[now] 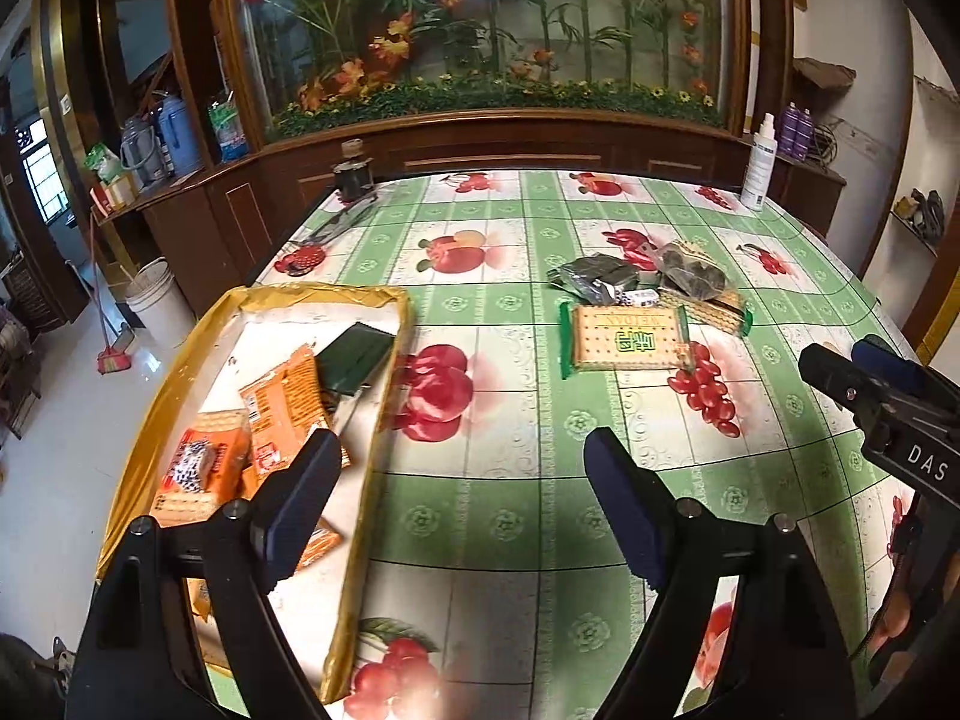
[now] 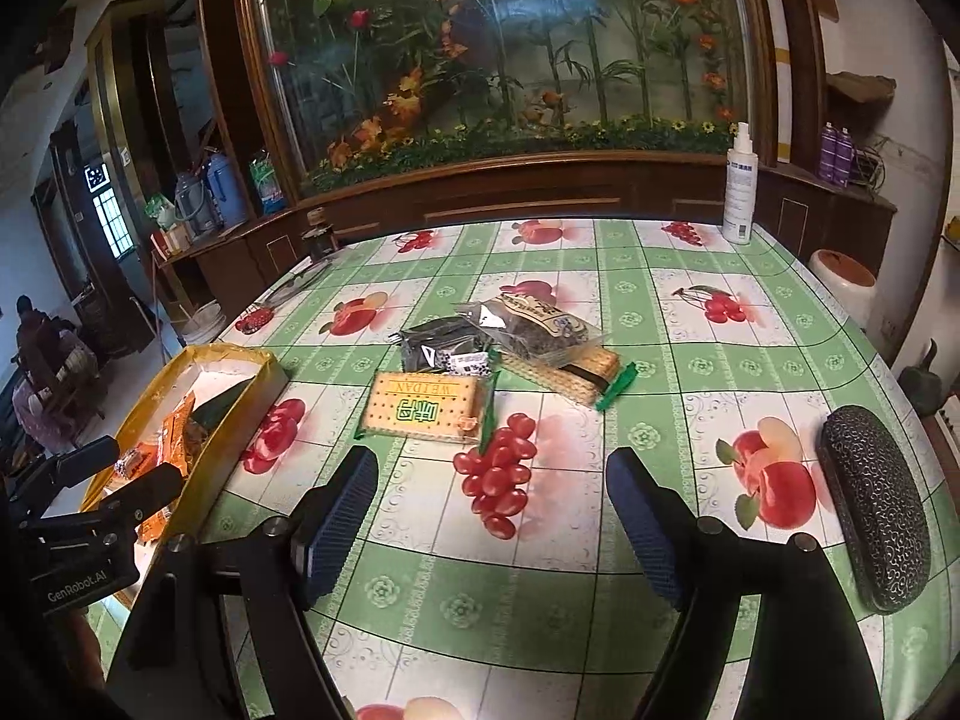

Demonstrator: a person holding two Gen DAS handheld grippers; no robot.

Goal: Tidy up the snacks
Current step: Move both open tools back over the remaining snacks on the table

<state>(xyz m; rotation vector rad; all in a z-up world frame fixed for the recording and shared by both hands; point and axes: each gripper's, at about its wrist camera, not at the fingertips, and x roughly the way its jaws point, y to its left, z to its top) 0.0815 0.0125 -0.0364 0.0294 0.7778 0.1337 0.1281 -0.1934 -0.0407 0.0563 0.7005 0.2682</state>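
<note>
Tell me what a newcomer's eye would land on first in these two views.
First, the bright fruit-print tablecloth that covers the whole table, and behind it the big glass case of artificial flowers. Next, the yellow-rimmed box at the table's left edge, with orange snack packets in it. Then the loose pile mid-table, a green-edged cracker pack nearest, with both grippers open and empty.

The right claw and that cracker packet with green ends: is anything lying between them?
No. In the right wrist view only bare tablecloth with printed grapes separates the open right claw from the cracker packet.
</note>
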